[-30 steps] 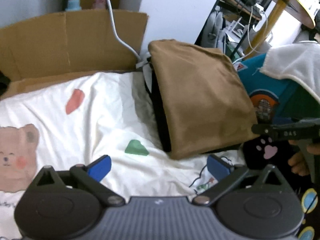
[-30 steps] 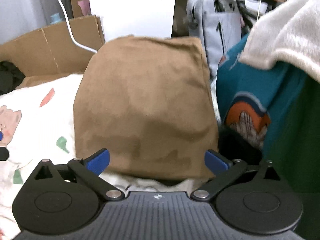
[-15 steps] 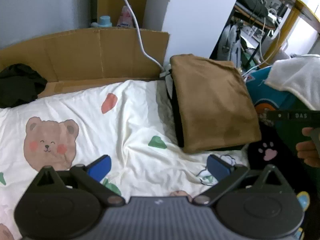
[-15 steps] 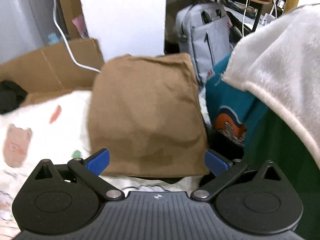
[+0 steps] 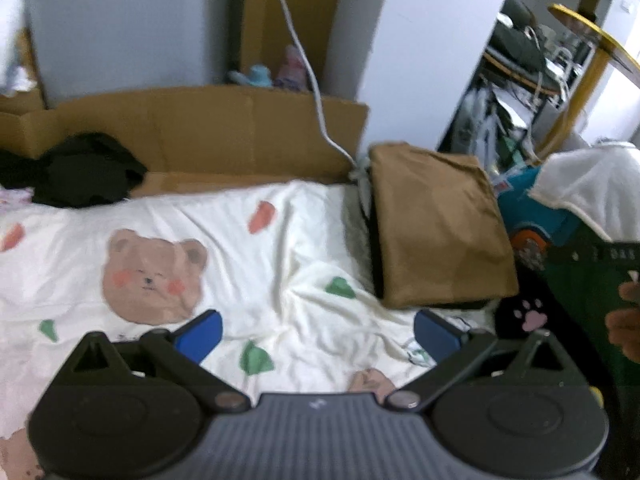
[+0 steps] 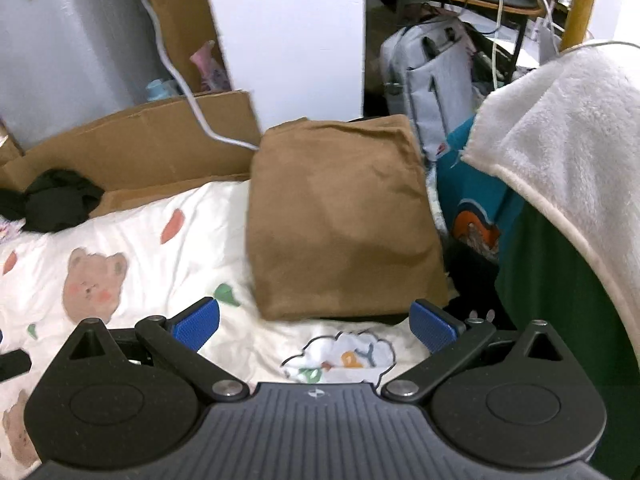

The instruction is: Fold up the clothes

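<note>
Left gripper (image 5: 318, 330) and right gripper (image 6: 314, 320): both jaws apart, holding nothing, above the bear-print sheet (image 5: 240, 248). Folded brown garment (image 6: 340, 220) lies just beyond the right jaws, atop a black item, beside teal clothing (image 6: 476, 200).

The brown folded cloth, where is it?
The brown folded cloth lies centre in the right wrist view, on the bear-print sheet, left of the teal garment and before the cardboard.
</note>
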`<control>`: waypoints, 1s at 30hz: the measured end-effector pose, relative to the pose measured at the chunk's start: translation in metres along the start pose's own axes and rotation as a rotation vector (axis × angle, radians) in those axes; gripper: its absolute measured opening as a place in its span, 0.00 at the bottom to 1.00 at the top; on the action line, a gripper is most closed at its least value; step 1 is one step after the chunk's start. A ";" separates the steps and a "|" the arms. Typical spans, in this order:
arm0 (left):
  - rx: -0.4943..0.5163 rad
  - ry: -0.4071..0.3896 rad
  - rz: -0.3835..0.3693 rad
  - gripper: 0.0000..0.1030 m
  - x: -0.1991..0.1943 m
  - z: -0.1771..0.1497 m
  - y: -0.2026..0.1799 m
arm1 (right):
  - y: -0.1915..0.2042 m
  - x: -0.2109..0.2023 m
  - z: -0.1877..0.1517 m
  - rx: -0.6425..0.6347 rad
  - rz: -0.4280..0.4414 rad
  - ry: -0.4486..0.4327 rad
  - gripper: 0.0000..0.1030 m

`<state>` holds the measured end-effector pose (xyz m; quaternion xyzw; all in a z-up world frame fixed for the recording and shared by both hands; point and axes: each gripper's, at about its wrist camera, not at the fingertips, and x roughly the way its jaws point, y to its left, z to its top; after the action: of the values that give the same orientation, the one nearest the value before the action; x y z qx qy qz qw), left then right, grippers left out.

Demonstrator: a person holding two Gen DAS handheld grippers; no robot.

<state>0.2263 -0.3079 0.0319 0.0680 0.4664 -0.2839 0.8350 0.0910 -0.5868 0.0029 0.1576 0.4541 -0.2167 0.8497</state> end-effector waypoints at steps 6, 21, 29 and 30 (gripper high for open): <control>-0.032 -0.035 0.011 1.00 -0.026 -0.002 -0.001 | 0.013 -0.036 -0.005 0.003 0.041 -0.043 1.00; -0.092 -0.100 0.023 1.00 -0.084 -0.017 -0.005 | 0.023 -0.098 -0.027 0.010 0.065 -0.109 1.00; -0.072 -0.163 0.039 1.00 -0.110 -0.025 -0.017 | 0.033 -0.117 -0.047 -0.052 0.050 -0.139 1.00; -0.064 -0.184 0.033 1.00 -0.114 -0.027 -0.019 | 0.034 -0.119 -0.049 -0.052 0.061 -0.139 1.00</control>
<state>0.1501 -0.2663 0.1124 0.0225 0.3953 -0.2600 0.8807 0.0147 -0.5084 0.0787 0.1337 0.3945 -0.1892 0.8892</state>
